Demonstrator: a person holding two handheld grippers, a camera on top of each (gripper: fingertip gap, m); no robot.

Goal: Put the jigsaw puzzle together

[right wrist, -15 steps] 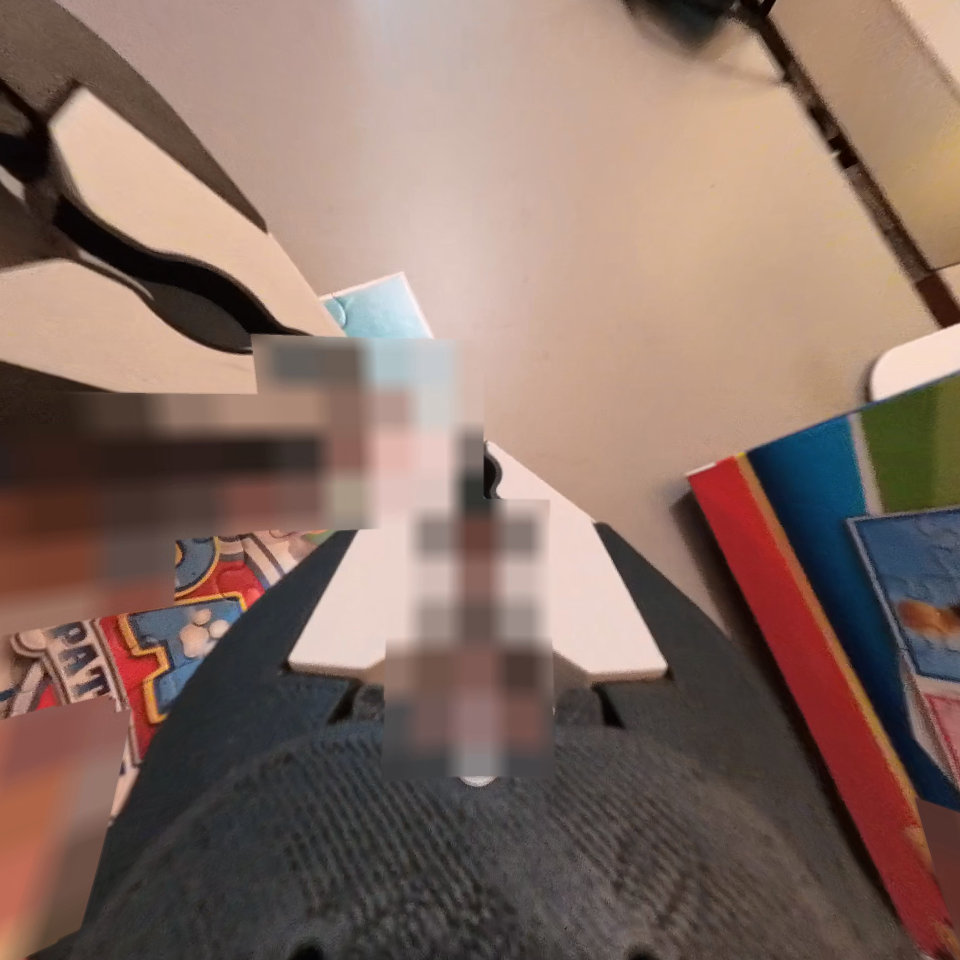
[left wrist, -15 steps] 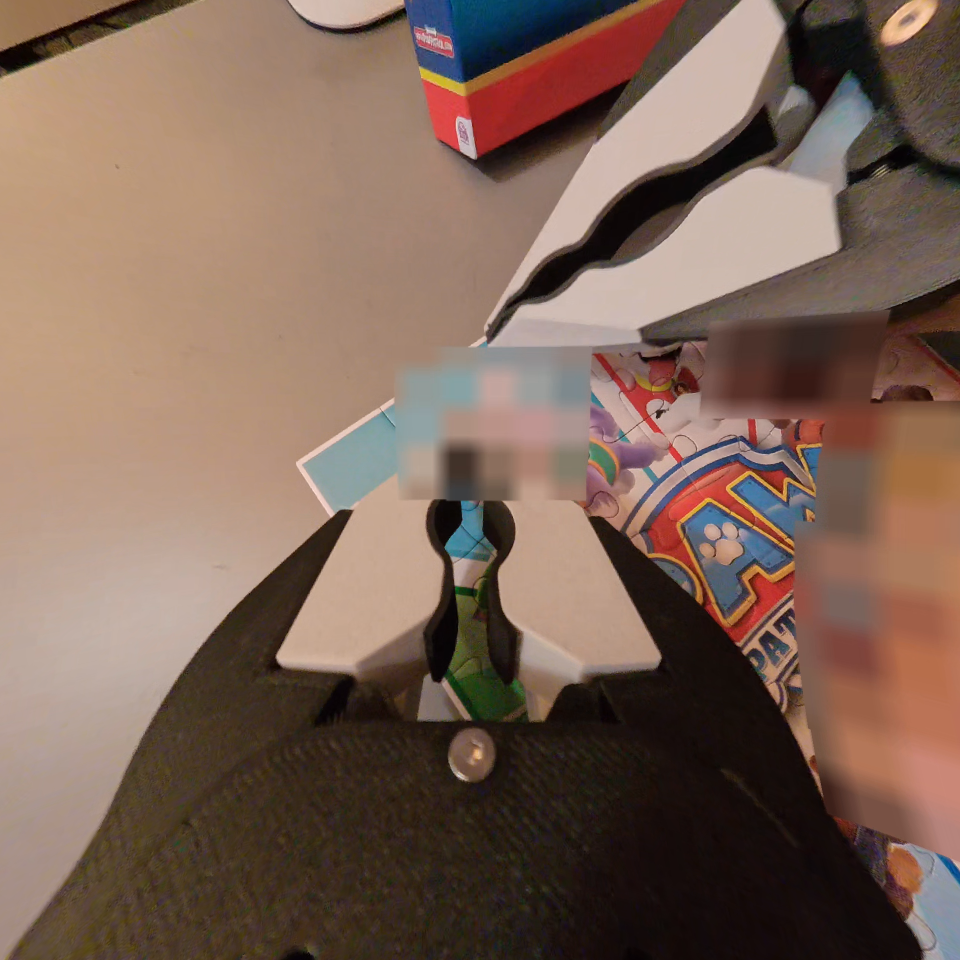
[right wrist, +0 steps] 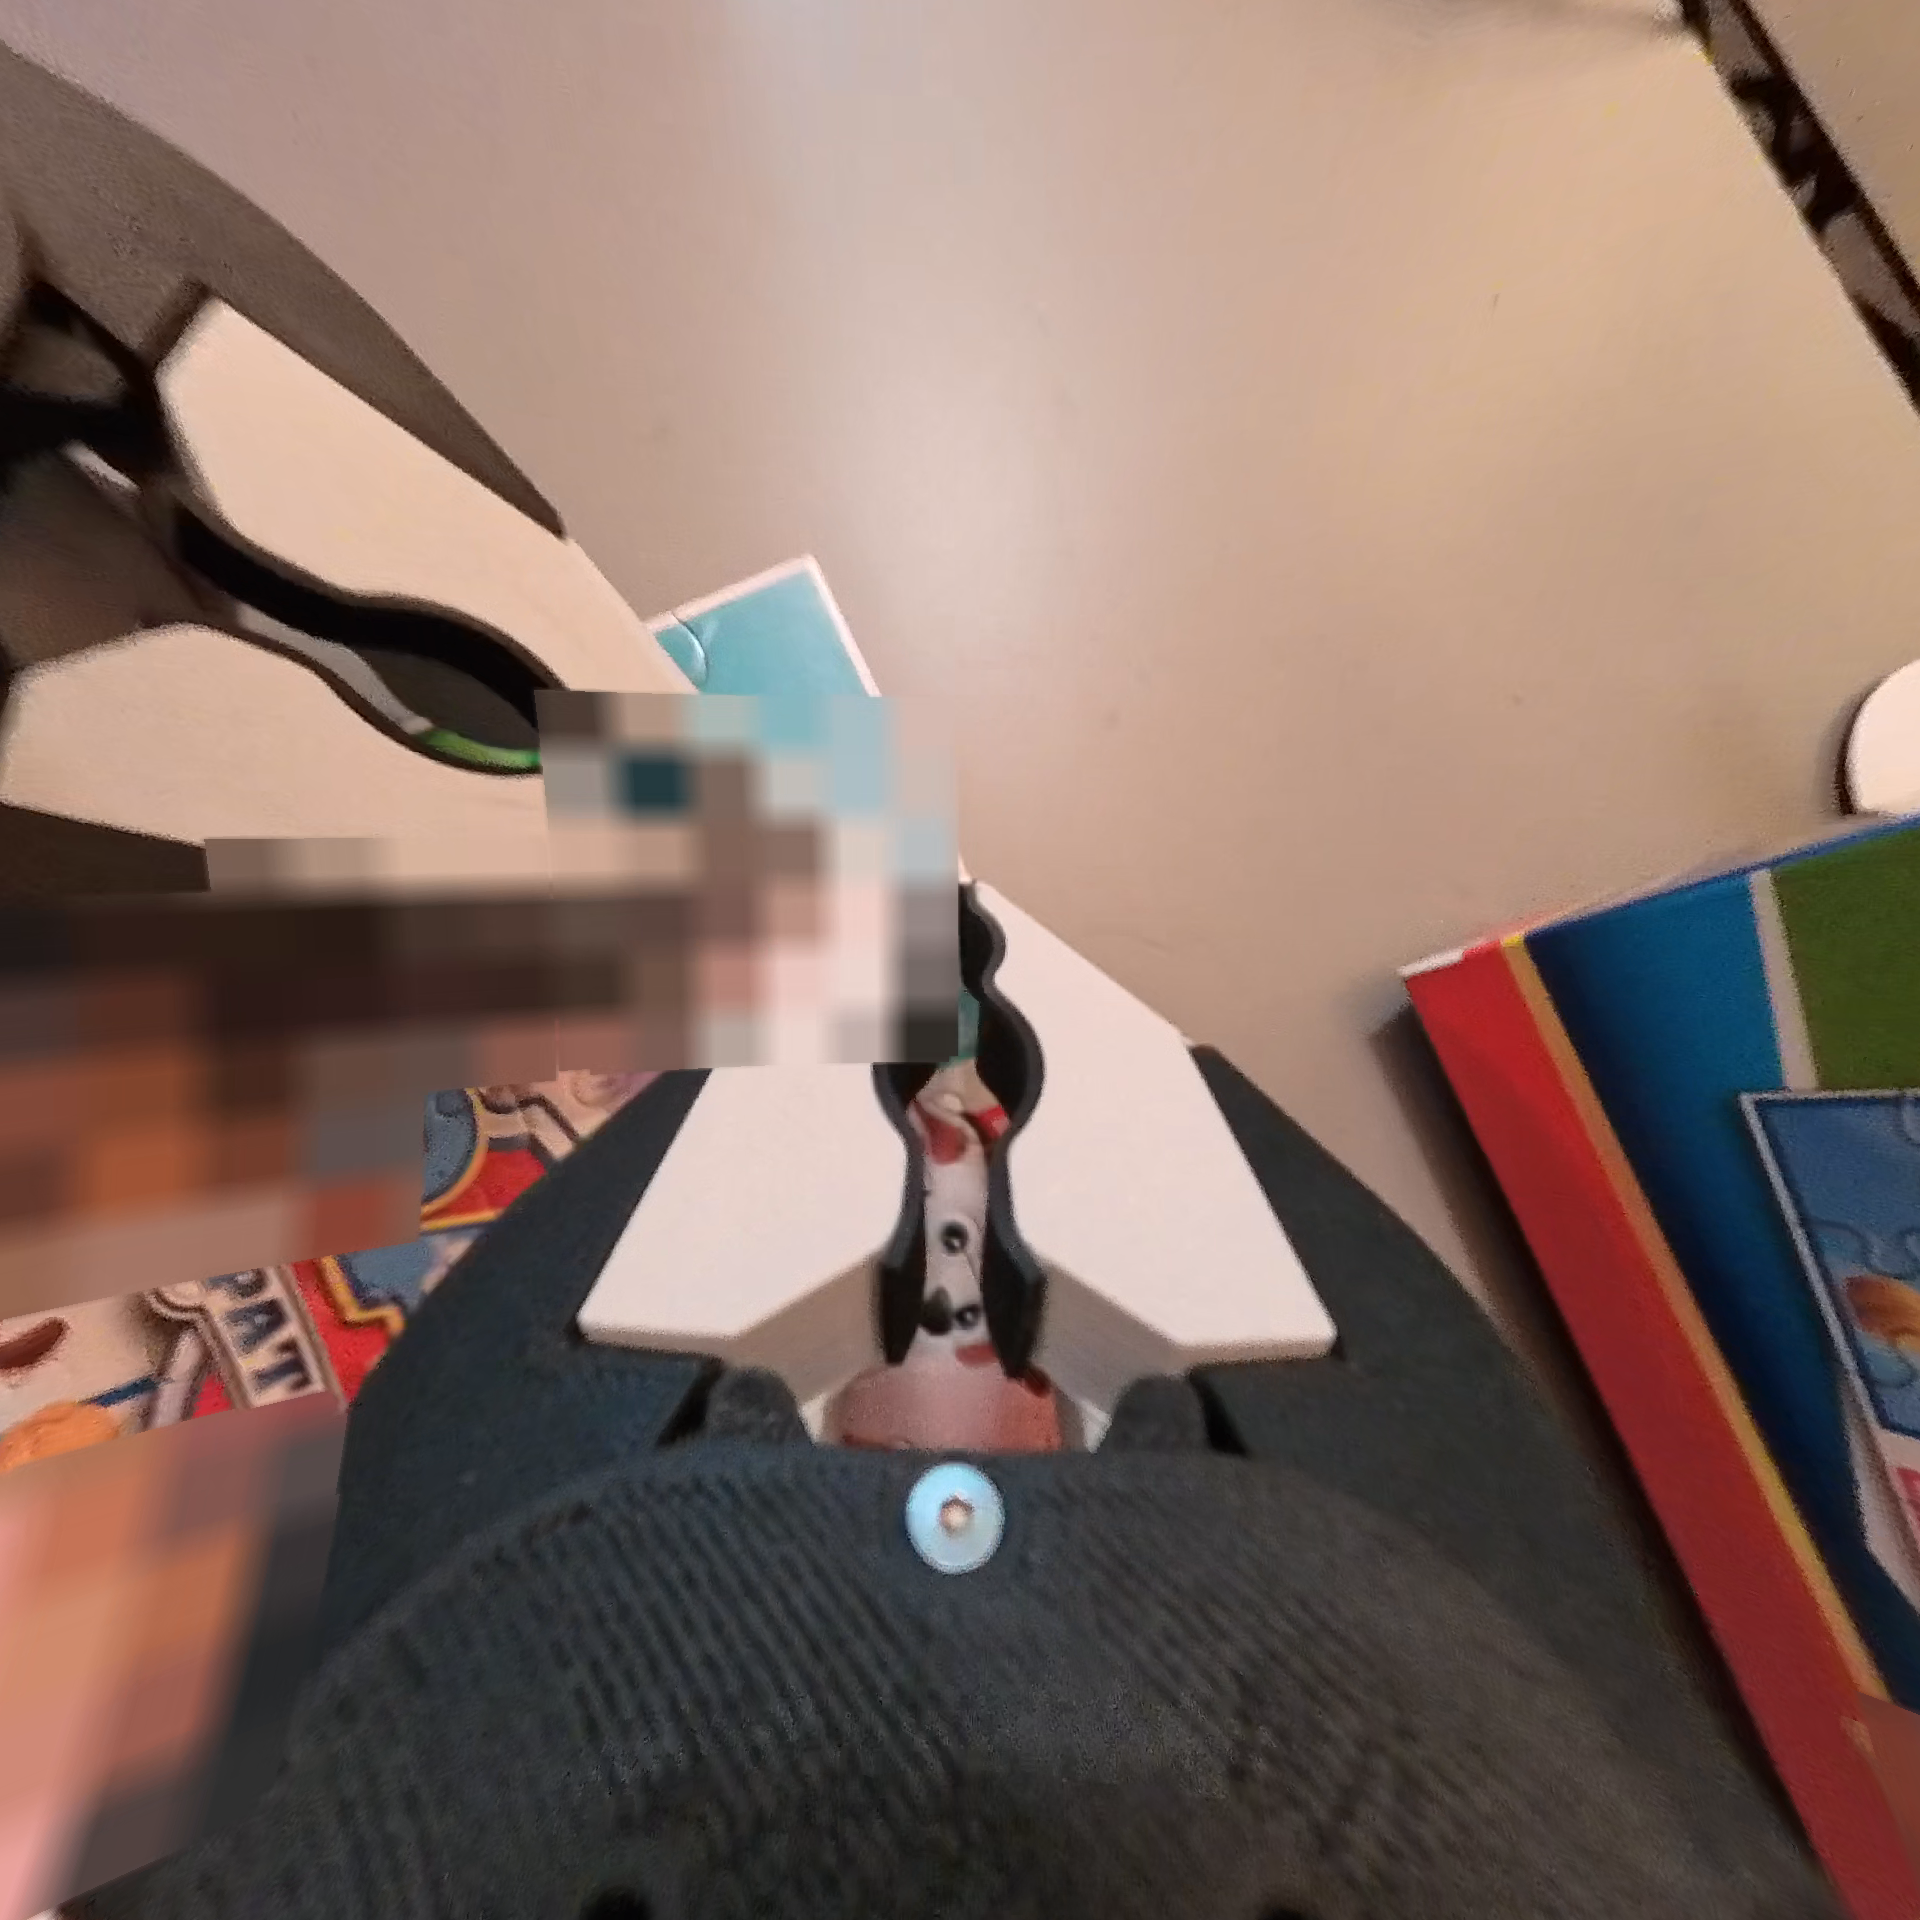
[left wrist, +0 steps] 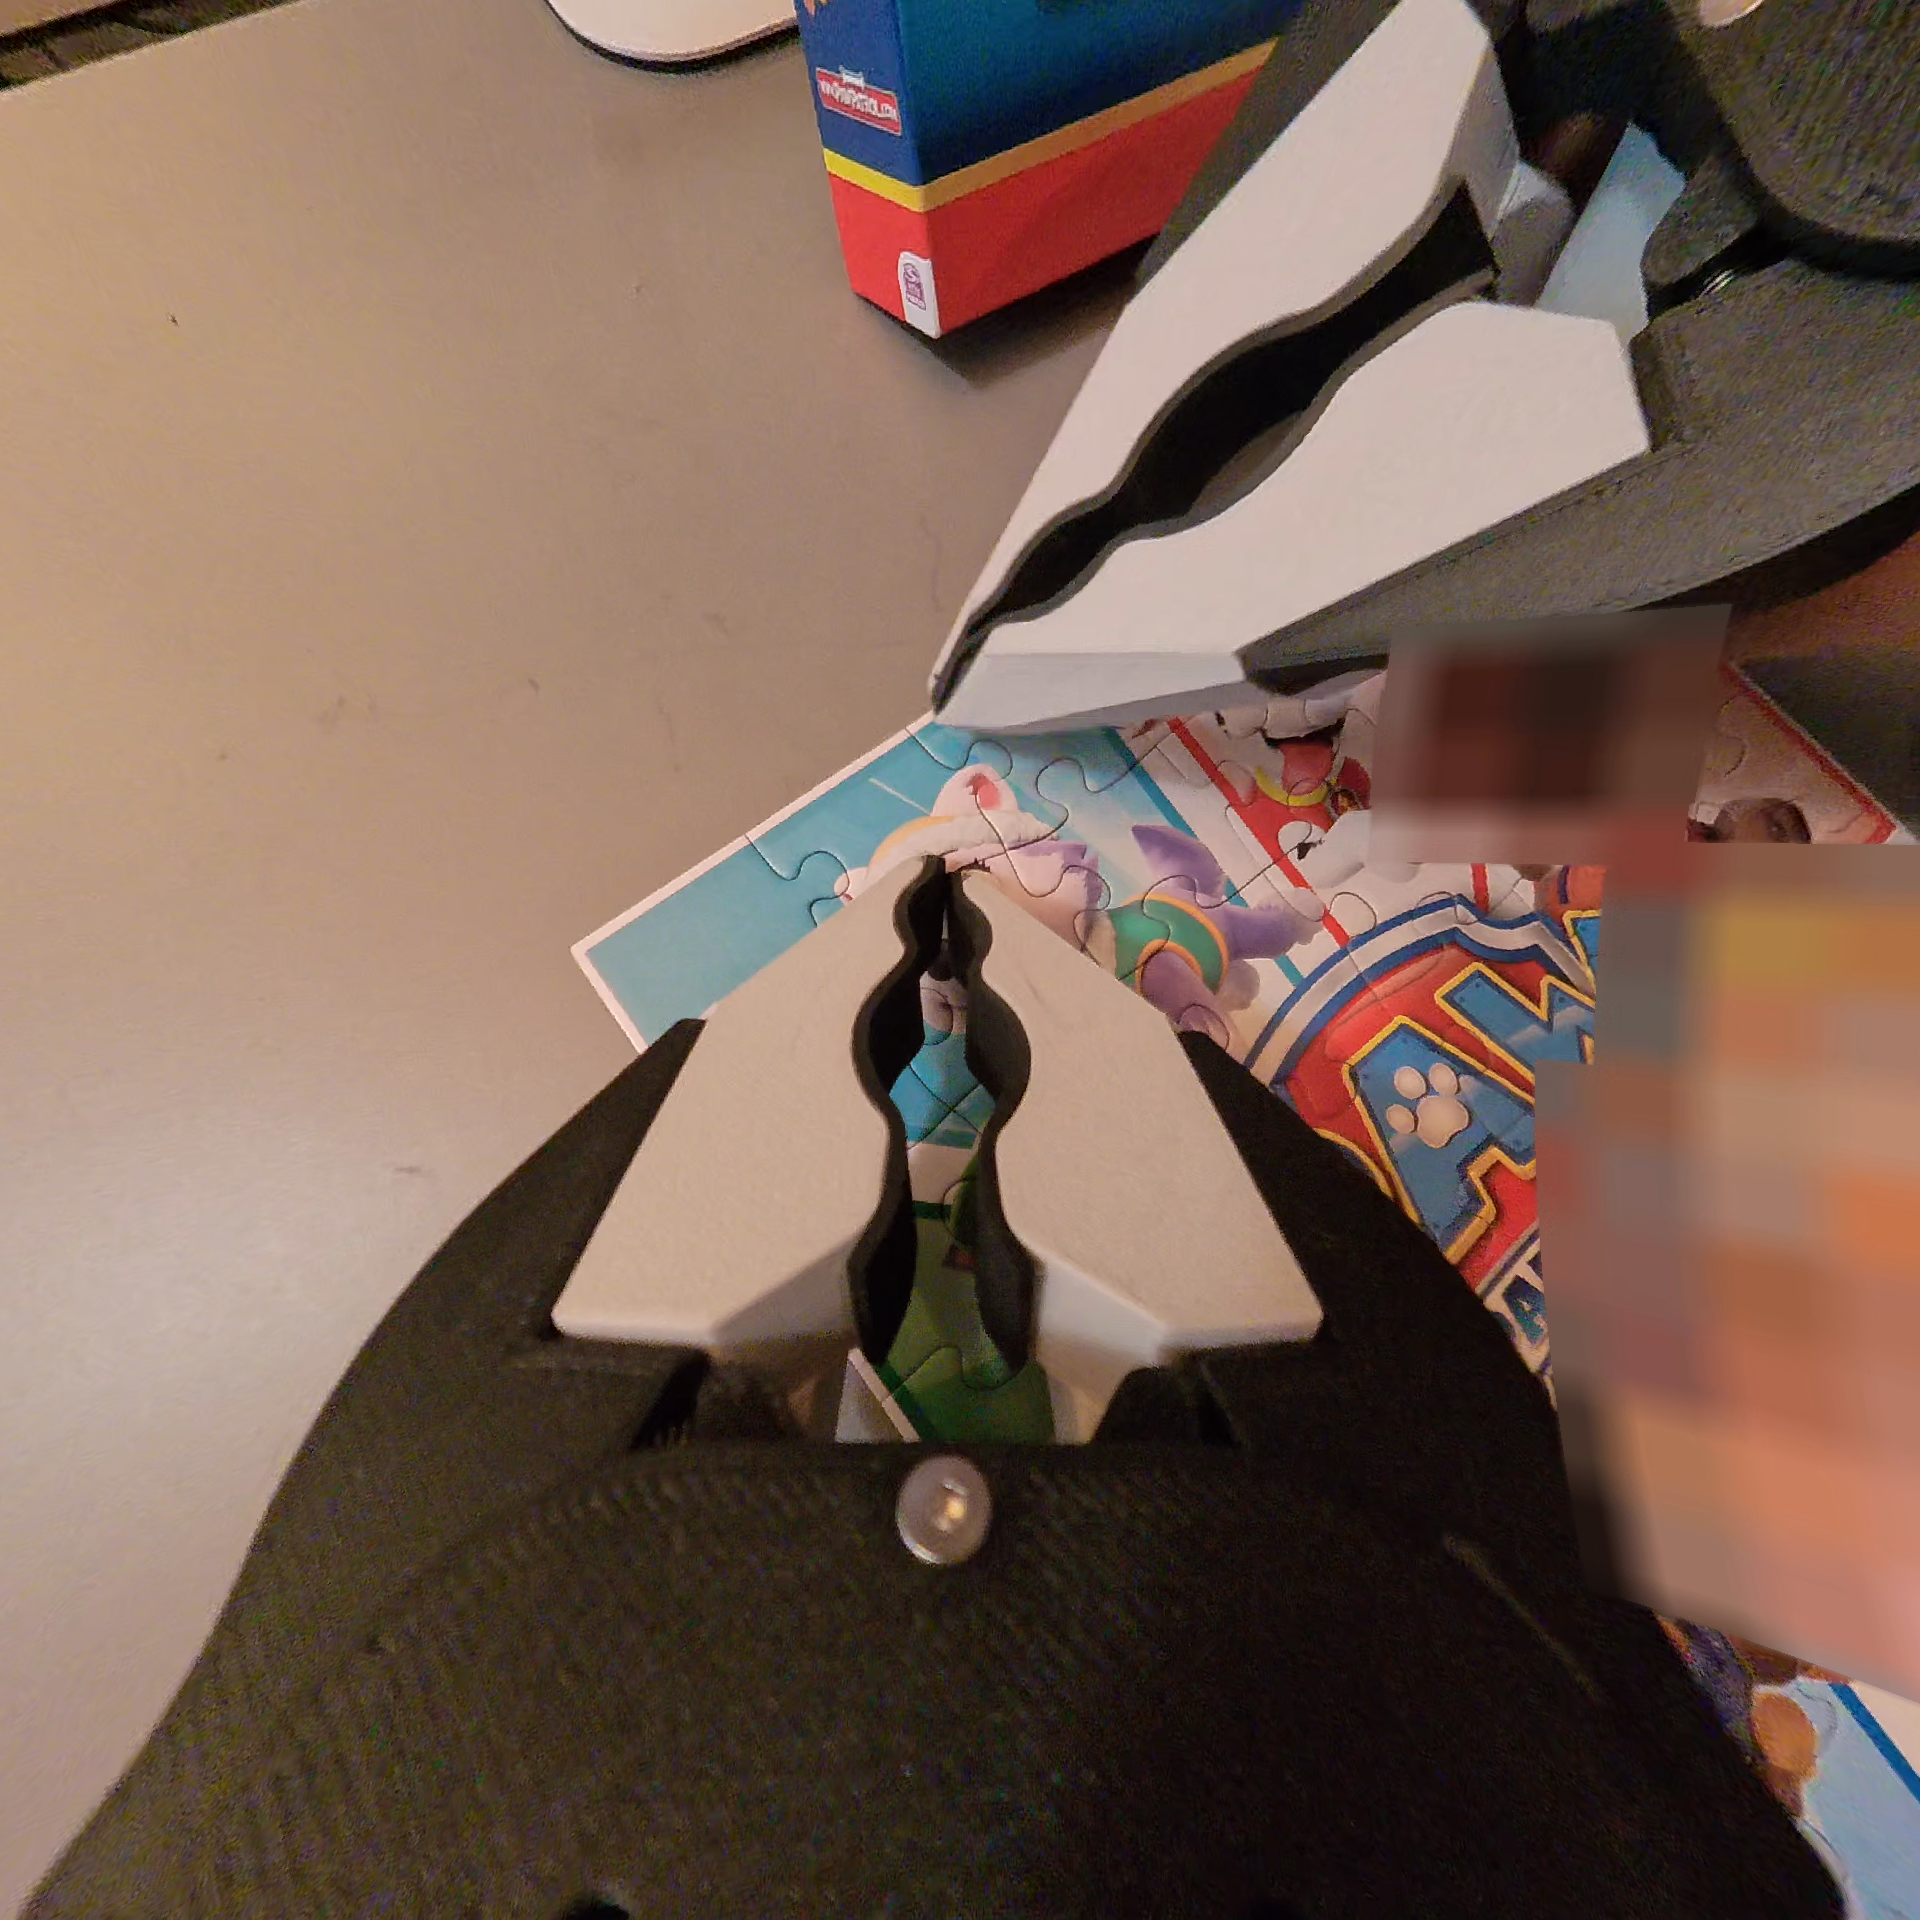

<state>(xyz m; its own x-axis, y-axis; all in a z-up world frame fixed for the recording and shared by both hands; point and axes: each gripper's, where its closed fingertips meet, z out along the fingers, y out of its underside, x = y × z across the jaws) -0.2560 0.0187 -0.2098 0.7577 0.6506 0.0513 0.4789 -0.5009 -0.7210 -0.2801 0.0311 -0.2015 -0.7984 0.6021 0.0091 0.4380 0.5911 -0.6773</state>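
Note:
A cartoon jigsaw puzzle (left wrist: 727,935) lies assembled on the grey table (left wrist: 416,520). My left gripper (left wrist: 940,873) is low over its blue corner area. The fingertips meet, and the puzzle picture shows through the wavy gap behind them. My right gripper (left wrist: 951,675) comes in from the upper right with its tips together at the puzzle's far edge. In the right wrist view the right gripper (right wrist: 966,904) is half hidden by a mosaic patch. The puzzle's blue corner (right wrist: 769,634) sticks out beyond the patch, and a finger (right wrist: 343,488) of the left gripper crosses the upper left. I see nothing pinched in either gripper.
A red, blue and yellow cardboard box (left wrist: 987,156) stands on the table beyond the puzzle. It is also at the right edge of the right wrist view (right wrist: 1662,1143). A white rounded object (left wrist: 665,21) lies behind it. Bare tabletop stretches to the left of the puzzle. Only a small space, under 4 cm, lies between the two pairs of fingers. My left tips are roughly 4 centimetres from the cartoon jigsaw puzzle (left wrist: 727,935).
Both grippers and the puzzle stay almost where they were. The right wrist view has shifted only slightly.

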